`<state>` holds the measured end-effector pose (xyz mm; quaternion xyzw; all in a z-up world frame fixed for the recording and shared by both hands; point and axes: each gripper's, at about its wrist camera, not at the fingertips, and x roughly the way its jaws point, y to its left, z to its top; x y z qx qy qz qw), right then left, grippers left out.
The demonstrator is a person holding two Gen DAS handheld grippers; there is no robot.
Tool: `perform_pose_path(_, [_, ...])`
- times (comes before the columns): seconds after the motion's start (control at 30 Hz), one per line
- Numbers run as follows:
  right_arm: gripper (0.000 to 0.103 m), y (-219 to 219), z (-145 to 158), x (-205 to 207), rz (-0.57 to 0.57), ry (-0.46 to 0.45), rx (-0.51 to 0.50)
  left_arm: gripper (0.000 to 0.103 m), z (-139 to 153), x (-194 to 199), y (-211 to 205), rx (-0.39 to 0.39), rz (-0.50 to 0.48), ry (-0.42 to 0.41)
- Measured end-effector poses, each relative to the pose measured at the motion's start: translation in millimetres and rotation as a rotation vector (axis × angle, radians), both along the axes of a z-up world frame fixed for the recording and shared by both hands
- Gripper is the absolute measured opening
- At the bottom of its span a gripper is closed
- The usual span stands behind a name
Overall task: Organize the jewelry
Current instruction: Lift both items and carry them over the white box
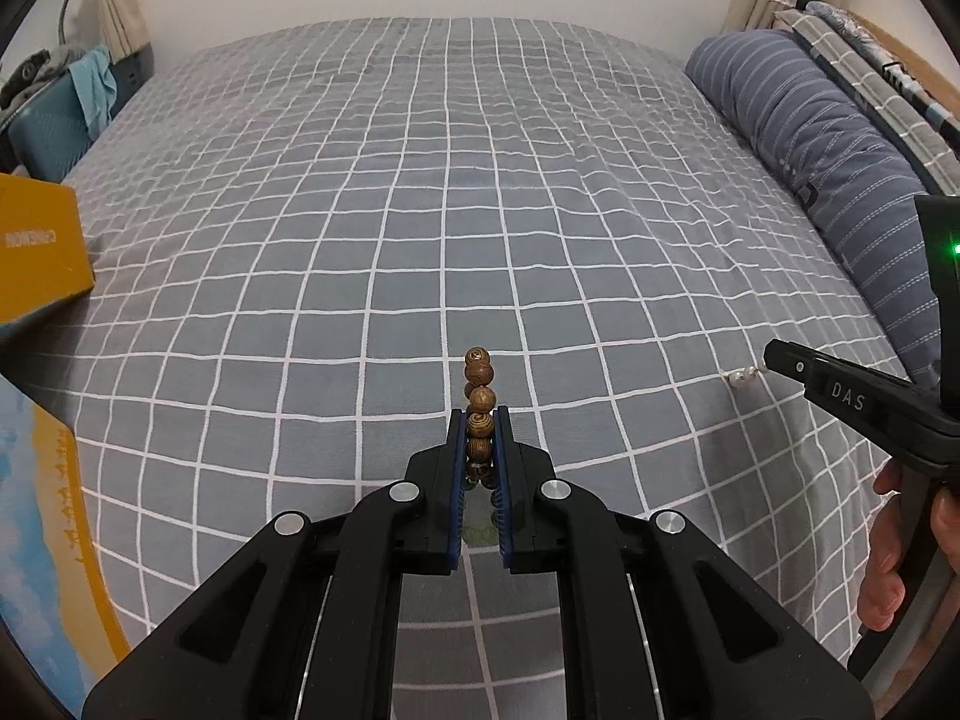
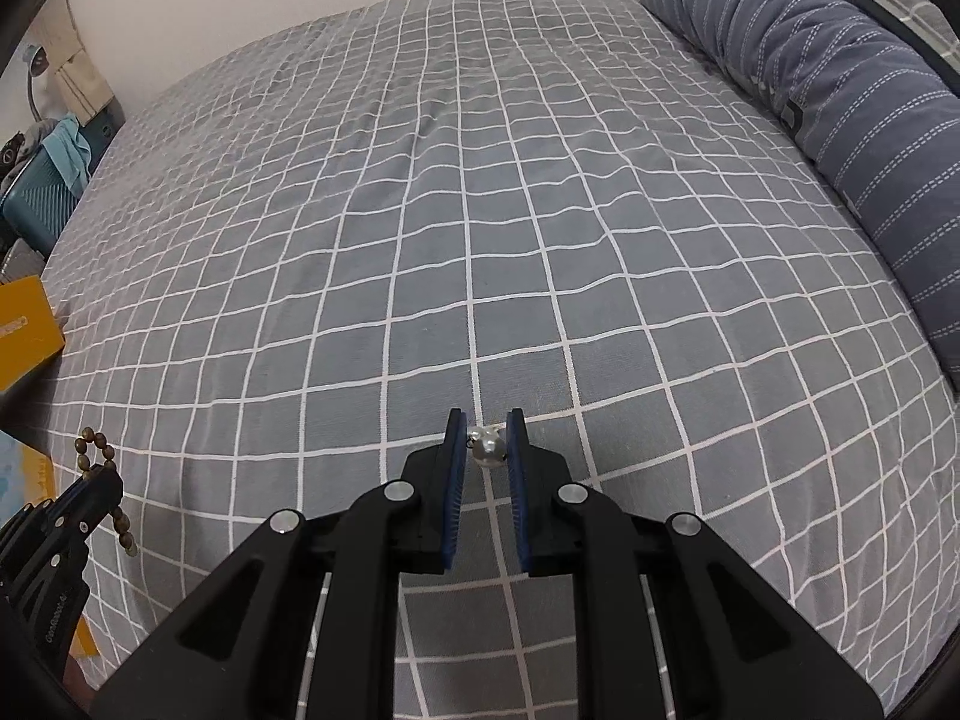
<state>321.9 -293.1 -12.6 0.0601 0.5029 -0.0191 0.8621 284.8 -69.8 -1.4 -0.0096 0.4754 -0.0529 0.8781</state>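
Left hand-held gripper [image 1: 478,420]: pinched the wooden bead bracelet [image 1: 480,402]
Right hand-held gripper [image 2: 486,425]: pinched the pearl piece [image 2: 487,449]
Below: checked bed [image 1: 420,210]

The bedspread [image 1: 420,210] is grey with a white grid, and the pillow [image 1: 828,144] at two o'clock is blue-grey with pale dashed stripes. The wooden bead bracelet [image 1: 480,402] is grained brown, the pearl piece [image 2: 487,447] glossy white, the box [image 1: 36,246] at nine o'clock mustard yellow.
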Motion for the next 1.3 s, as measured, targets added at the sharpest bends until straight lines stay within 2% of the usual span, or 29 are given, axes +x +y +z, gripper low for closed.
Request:
perform_pose_path(0.37, [0.013,16,33,-21,0.017,-0.038,-0.012,0.008,27,-21,10,-0.006,0.003,-0.024])
perform_pose_path(0.77, [0.013,47,65,-55,0.039,-0.072,-0.016,0.008,66,-54,41,-0.002,0.039,-0.059])
perform_pose_path(1.3, [0.013,121,92,-95,0.127,-0.090,-0.022,0.008,96,-104,100,0.016,0.105,-0.082])
